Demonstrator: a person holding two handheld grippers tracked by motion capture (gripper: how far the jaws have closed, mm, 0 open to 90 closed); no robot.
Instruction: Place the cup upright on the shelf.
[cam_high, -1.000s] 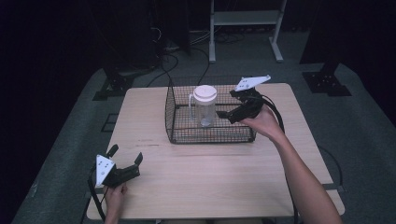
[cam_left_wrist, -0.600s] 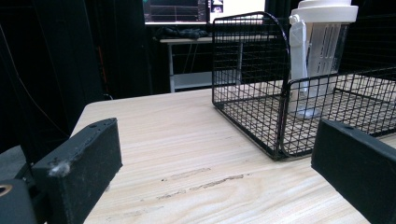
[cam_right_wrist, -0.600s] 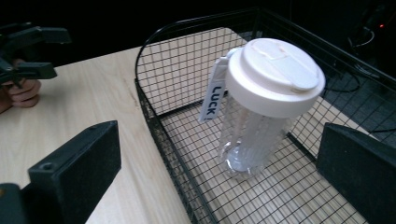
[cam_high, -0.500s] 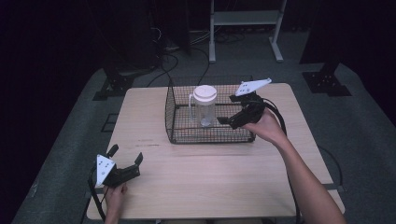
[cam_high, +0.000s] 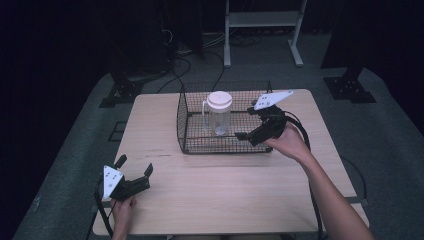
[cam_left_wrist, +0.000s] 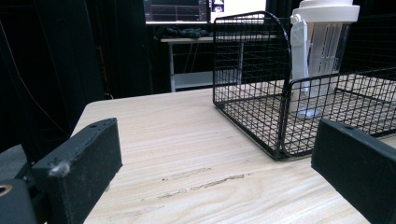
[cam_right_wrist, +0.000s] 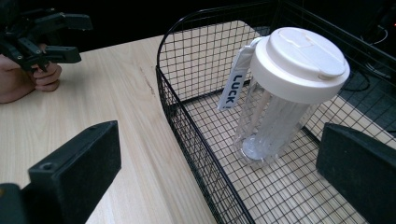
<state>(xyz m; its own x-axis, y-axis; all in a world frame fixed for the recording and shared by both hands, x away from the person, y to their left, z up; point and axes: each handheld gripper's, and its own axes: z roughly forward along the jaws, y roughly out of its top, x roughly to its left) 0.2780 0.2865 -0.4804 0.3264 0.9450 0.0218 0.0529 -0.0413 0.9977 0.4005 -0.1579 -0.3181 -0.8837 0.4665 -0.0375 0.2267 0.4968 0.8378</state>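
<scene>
High view: wooden table (cam_high: 225, 185), dark room.

The room is dark, lit mostly over the pale wooden surface (cam_high: 225, 190). Grey carpeted floor (cam_high: 380, 125) surrounds it. Beyond the far edge stands a white metal frame (cam_high: 262, 20) with black cables (cam_high: 185, 60) lying near it. Black stand feet (cam_high: 348, 90) sit off the far corners. A lit monitor (cam_left_wrist: 175, 10) glows behind a desk (cam_left_wrist: 187, 42).
</scene>
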